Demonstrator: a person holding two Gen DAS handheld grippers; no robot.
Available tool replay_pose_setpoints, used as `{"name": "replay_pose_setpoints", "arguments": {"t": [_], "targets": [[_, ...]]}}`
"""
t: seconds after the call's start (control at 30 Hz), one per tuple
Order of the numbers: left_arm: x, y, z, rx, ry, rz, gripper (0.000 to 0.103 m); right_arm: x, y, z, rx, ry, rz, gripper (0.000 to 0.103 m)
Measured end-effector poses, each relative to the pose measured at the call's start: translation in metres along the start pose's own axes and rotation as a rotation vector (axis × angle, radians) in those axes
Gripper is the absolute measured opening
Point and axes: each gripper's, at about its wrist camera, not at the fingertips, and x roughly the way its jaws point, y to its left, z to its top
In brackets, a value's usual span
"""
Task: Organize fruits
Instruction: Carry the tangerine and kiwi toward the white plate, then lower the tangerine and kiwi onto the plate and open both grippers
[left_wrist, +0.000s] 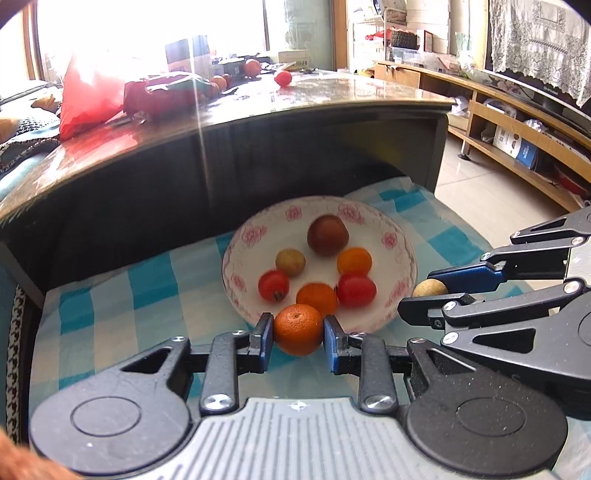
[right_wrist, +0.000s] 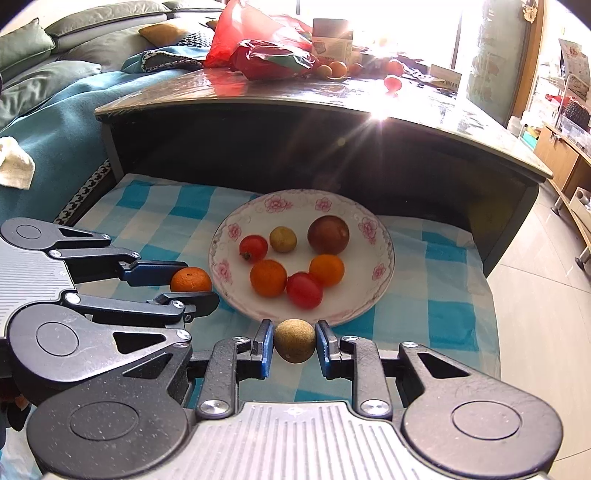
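A white plate with pink flowers (left_wrist: 397, 236) (right_wrist: 384, 254) sits on a blue checked cloth and holds several fruits: oranges, red tomatoes, a tan longan and a dark round fruit (right_wrist: 328, 235). My left gripper (left_wrist: 298, 334) (right_wrist: 192, 282) is shut on an orange (left_wrist: 298, 328) (right_wrist: 191, 279) just at the plate's near left rim. My right gripper (right_wrist: 294, 341) (left_wrist: 430, 291) is shut on a tan brown longan (right_wrist: 294, 340) (left_wrist: 428, 288) at the plate's near rim.
A dark coffee table (right_wrist: 332, 107) rises behind the cloth, with red bags (right_wrist: 266, 48), a box and more fruit on its top. A teal sofa (right_wrist: 55, 110) is at the left. A tiled floor (right_wrist: 535, 258) and a wooden TV stand (left_wrist: 517, 122) are to the right.
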Motion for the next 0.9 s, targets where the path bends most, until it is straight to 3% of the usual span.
{"name": "replay_pose_setpoints", "arguments": {"t": [0.57,0.9], "targets": [[0.052,0.012,0.042,-0.015,-0.005,0.011,0.038,0.042,-0.037,0.037,0.093,-0.042,-0.005,0.019],[0.078,0.017,0.045,-0.012,0.019,0.006,0.038,0.068,-0.049,0.037,0.140,-0.024,0.035,0.021]]}}
